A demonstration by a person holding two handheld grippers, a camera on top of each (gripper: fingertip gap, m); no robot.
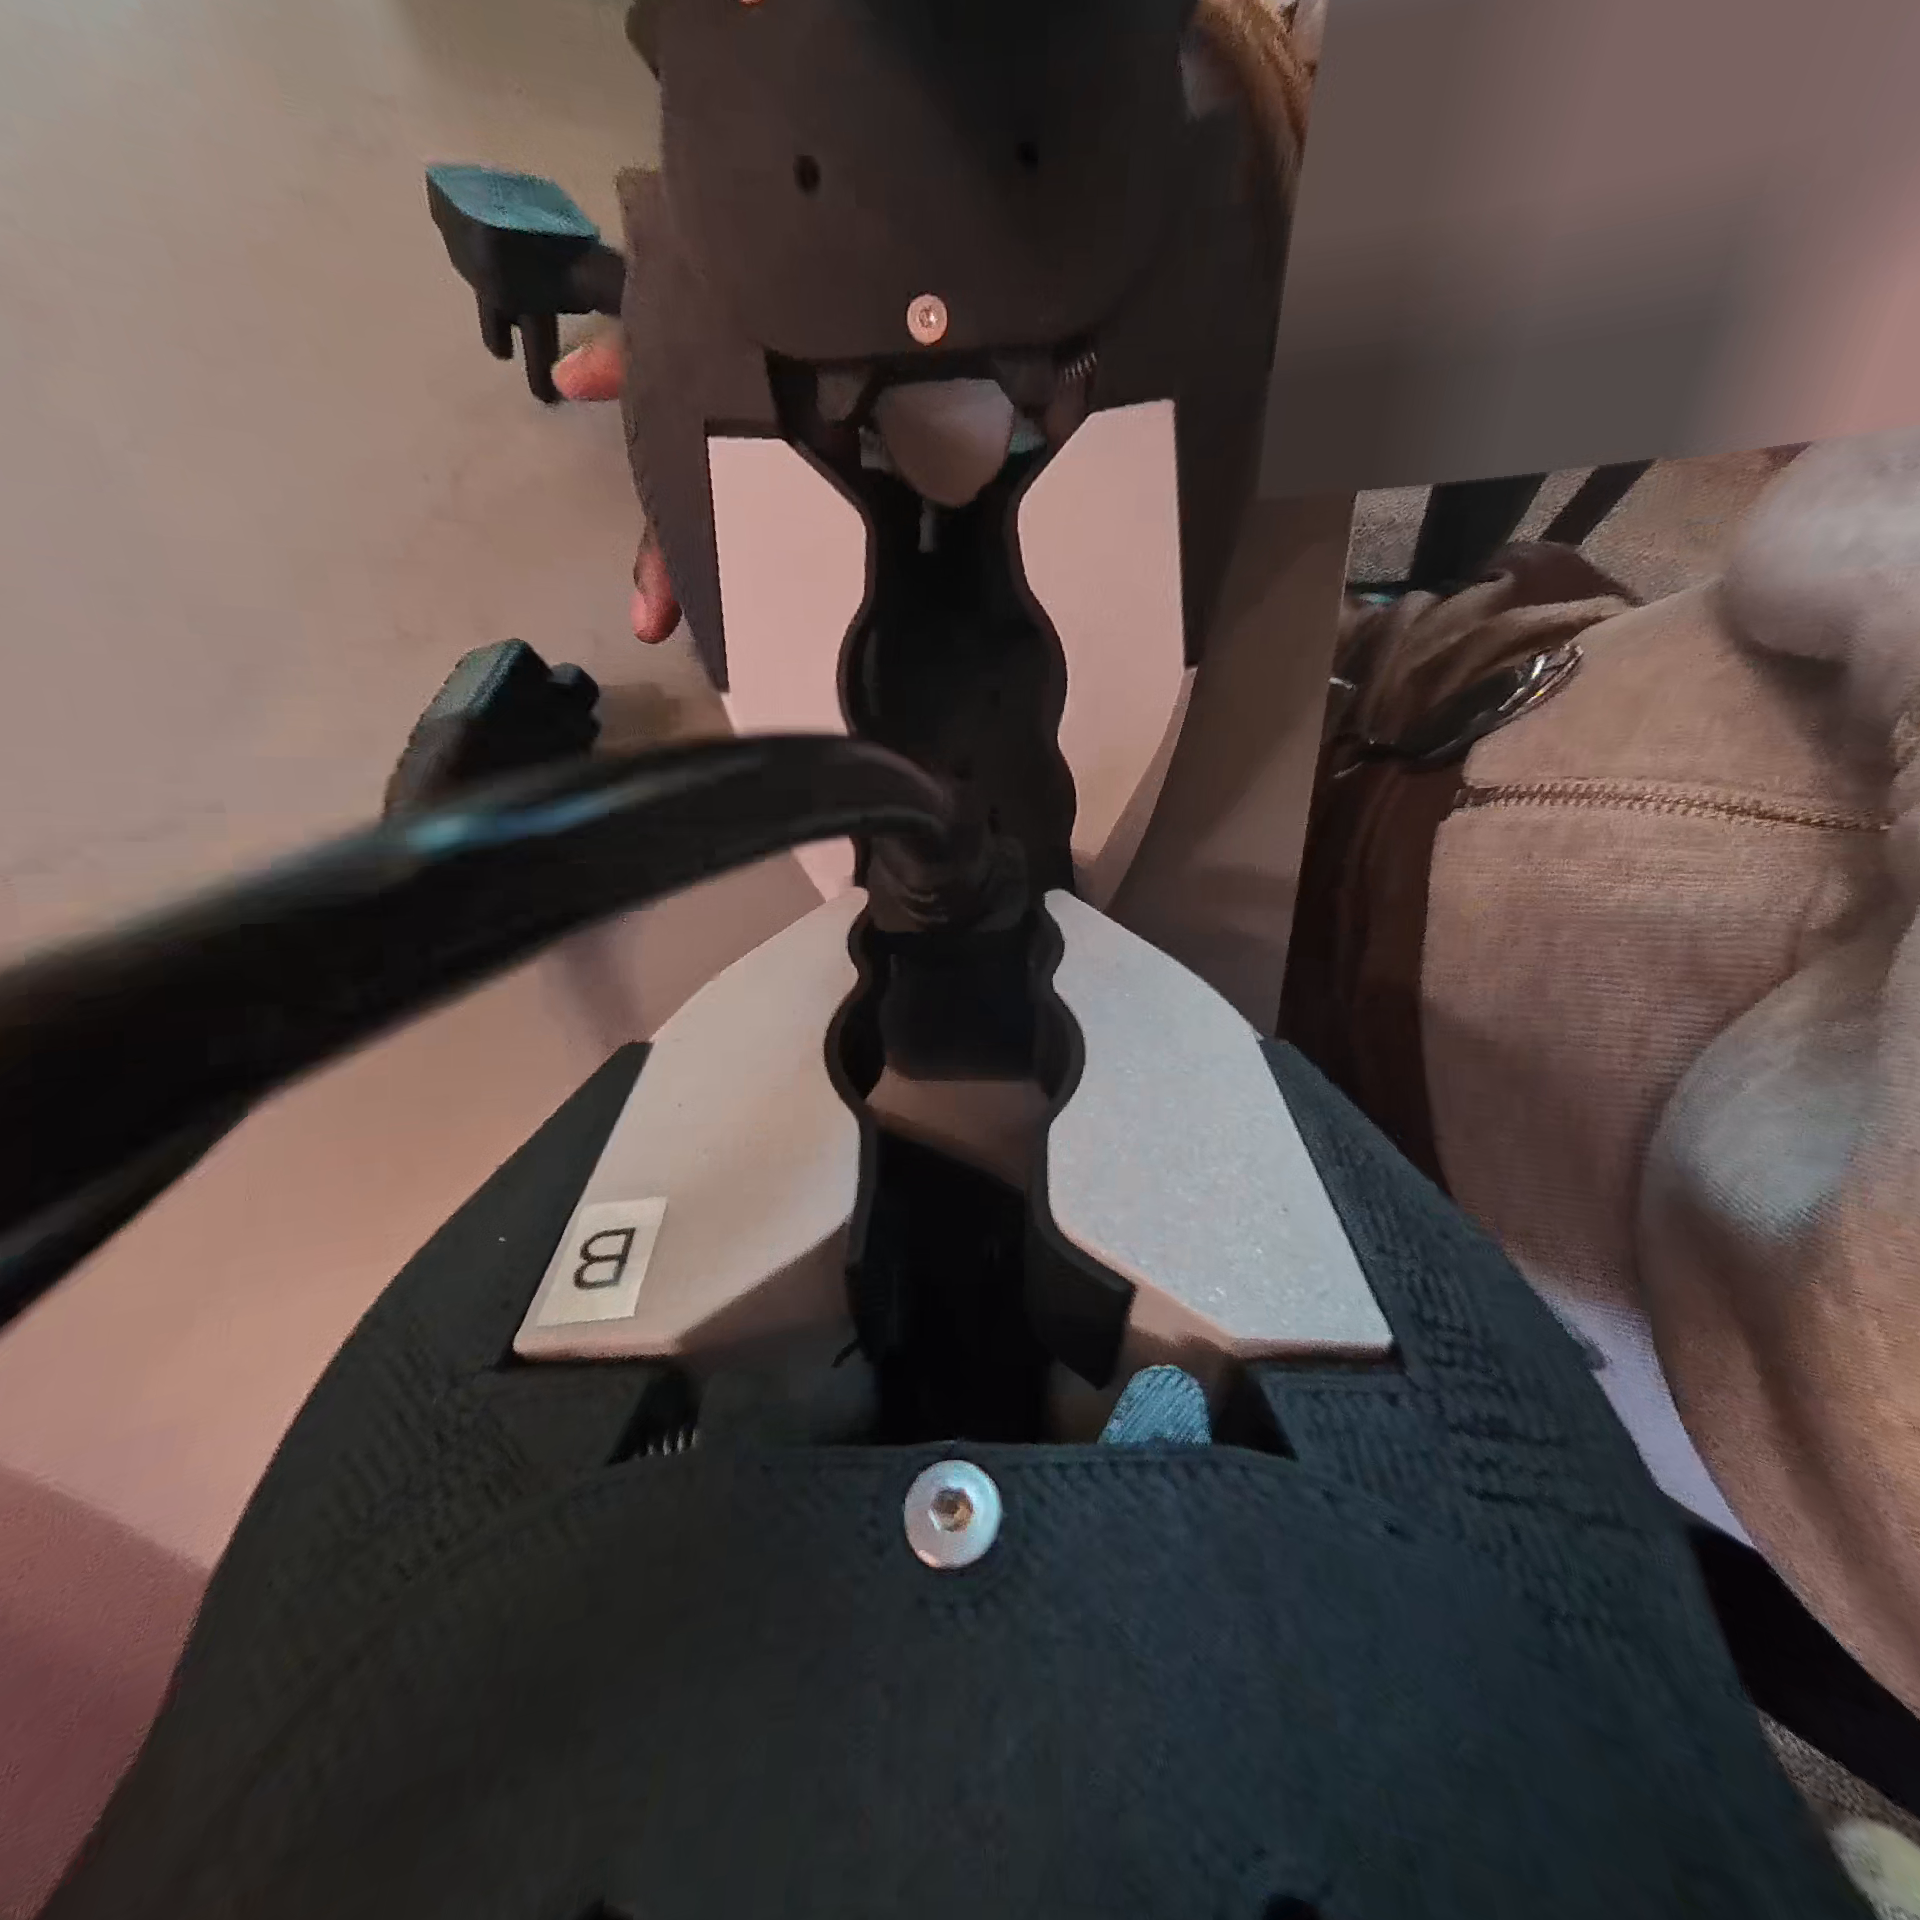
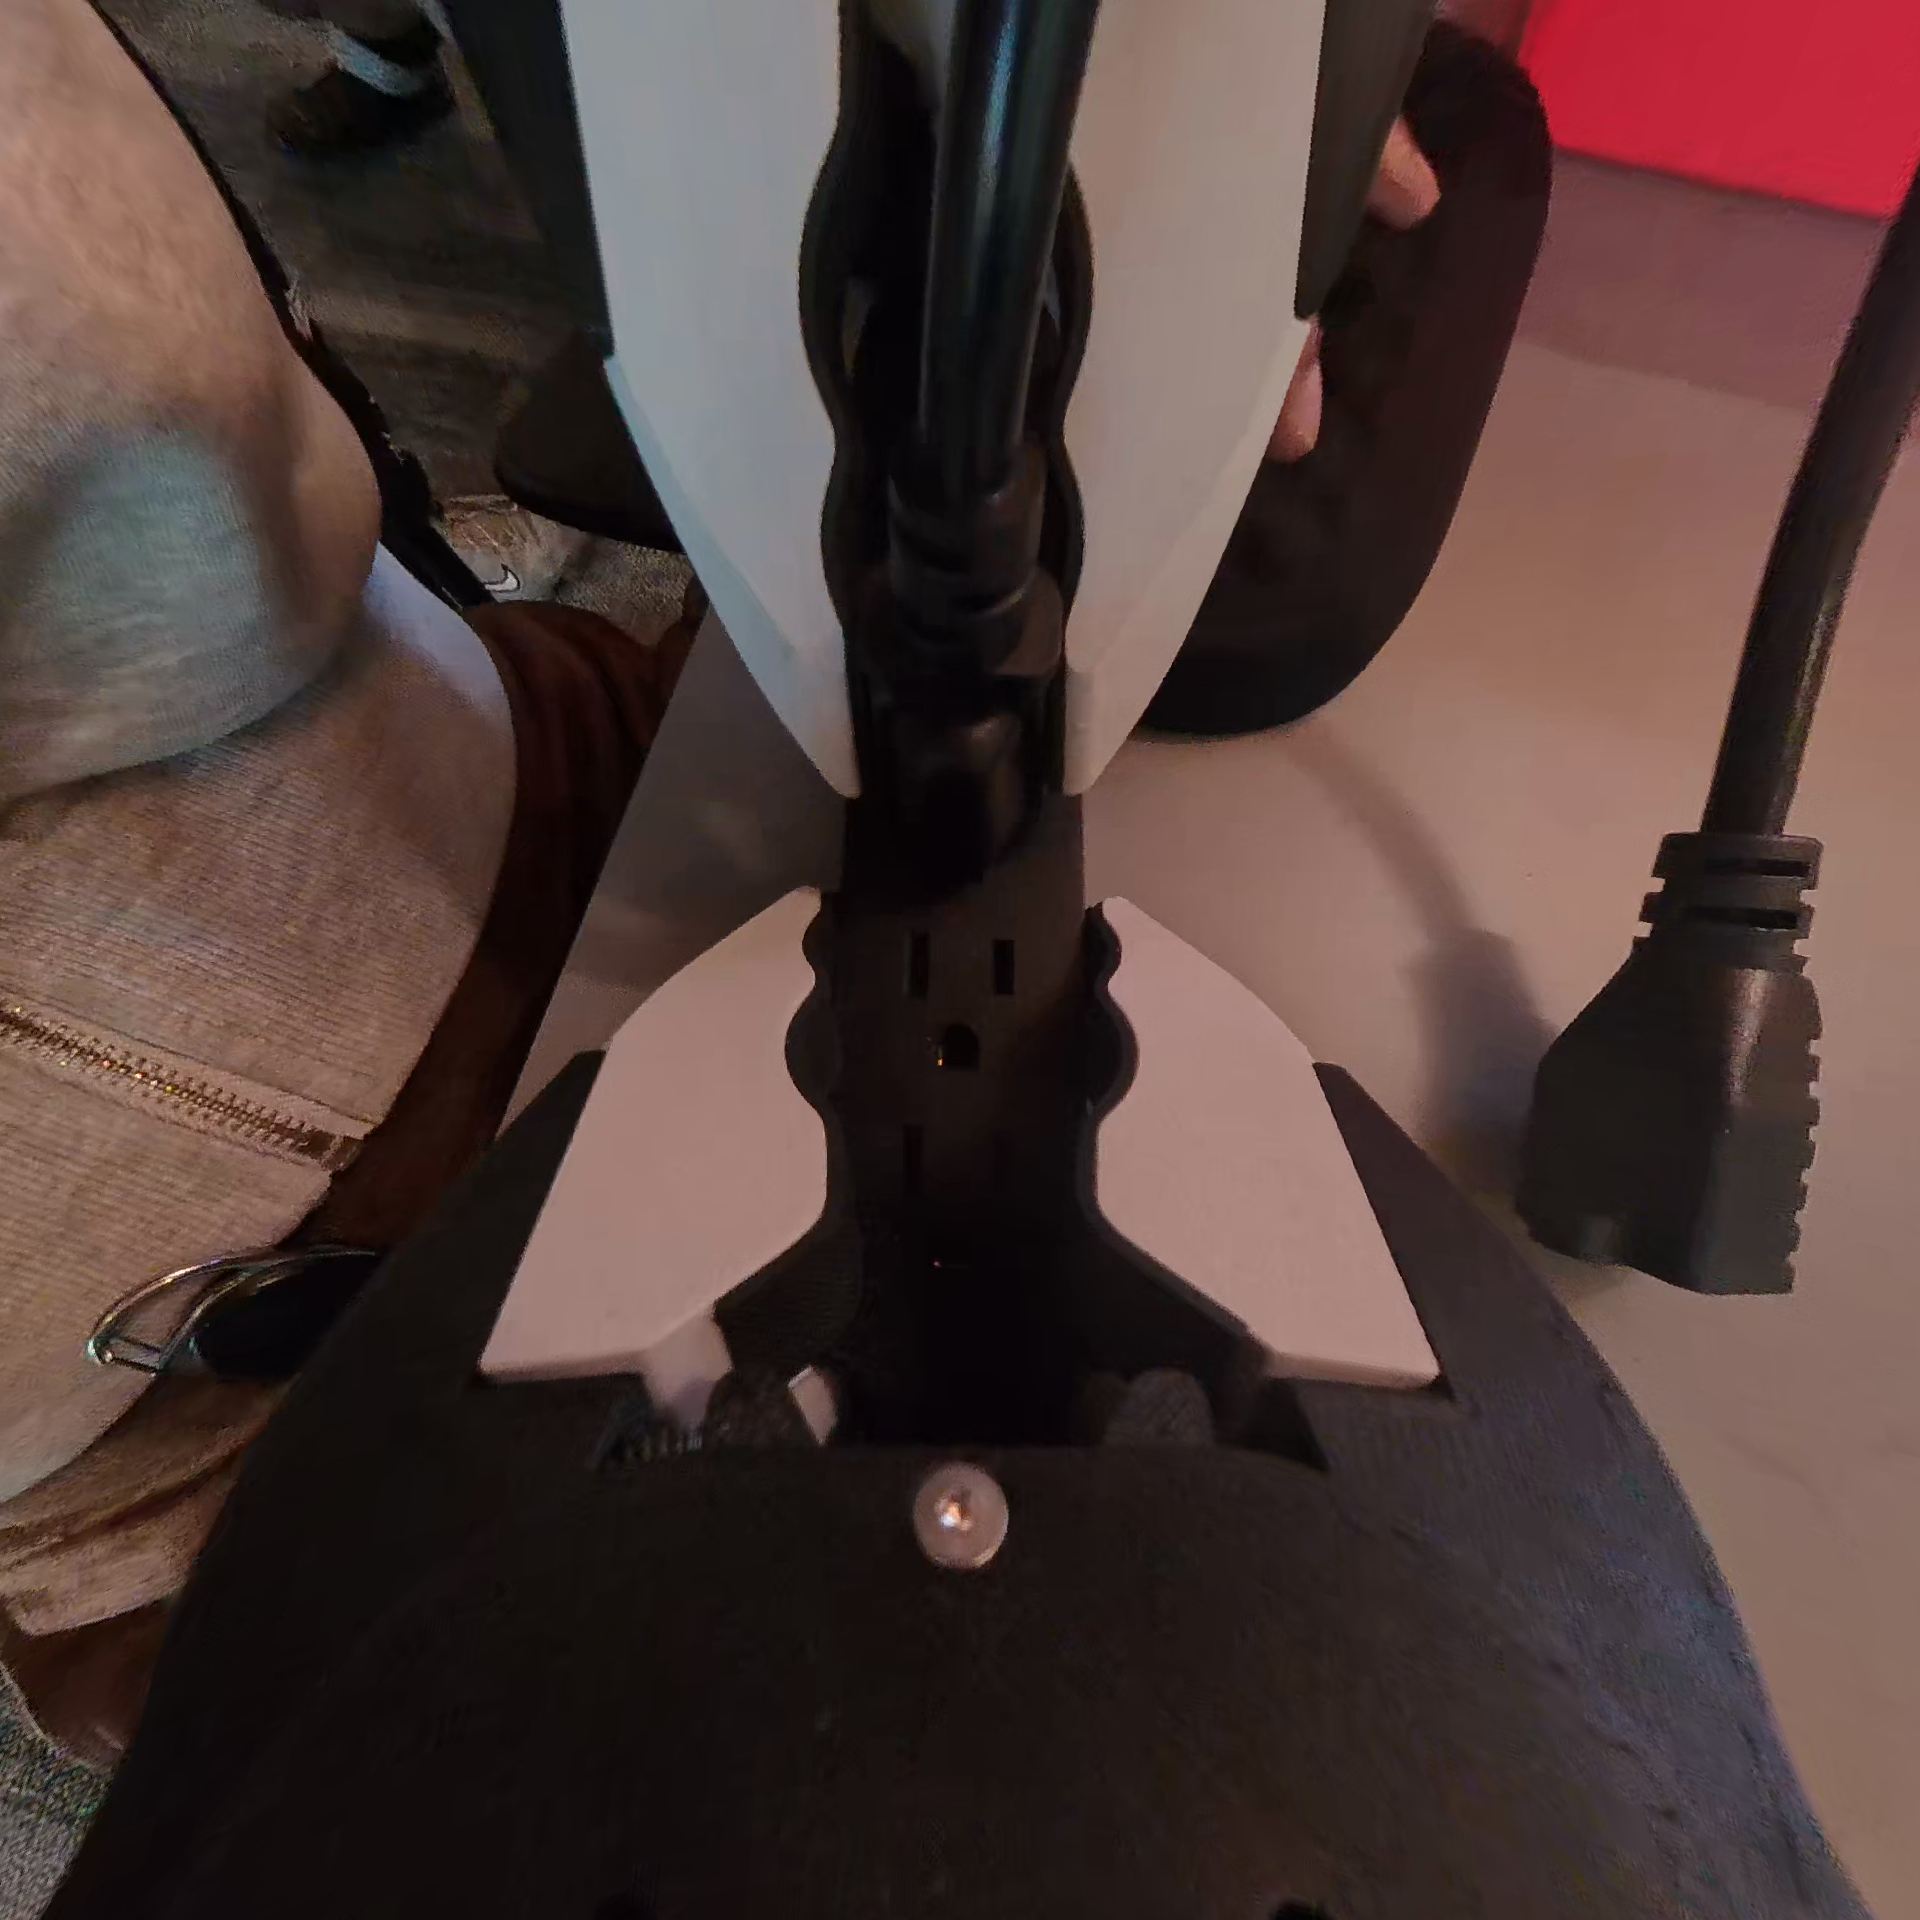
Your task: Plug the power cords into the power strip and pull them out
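Observation:
My left gripper (image 1: 956, 914) is shut on the black plug (image 1: 940, 883) of a power cord (image 1: 416, 904), which curves off to the left. My right gripper (image 2: 961, 914) faces it tip to tip, shut on a narrow black power strip (image 2: 956, 1039) with outlet slots facing up. In the right wrist view the left gripper (image 2: 966, 774) holds the plug (image 2: 966, 665) against the strip's far outlet. The prongs are hidden, so I cannot tell how deep the plug sits. In the left wrist view the strip (image 1: 956, 644) runs between the right gripper's fingers.
Another black cord end (image 2: 1683, 1091) lies on the pale table (image 2: 1558, 727) to the right. Two loose black plugs (image 1: 509, 239) (image 1: 488, 717) lie at the left. A person's tan zipped clothing (image 1: 1558, 935) is close beside both grippers.

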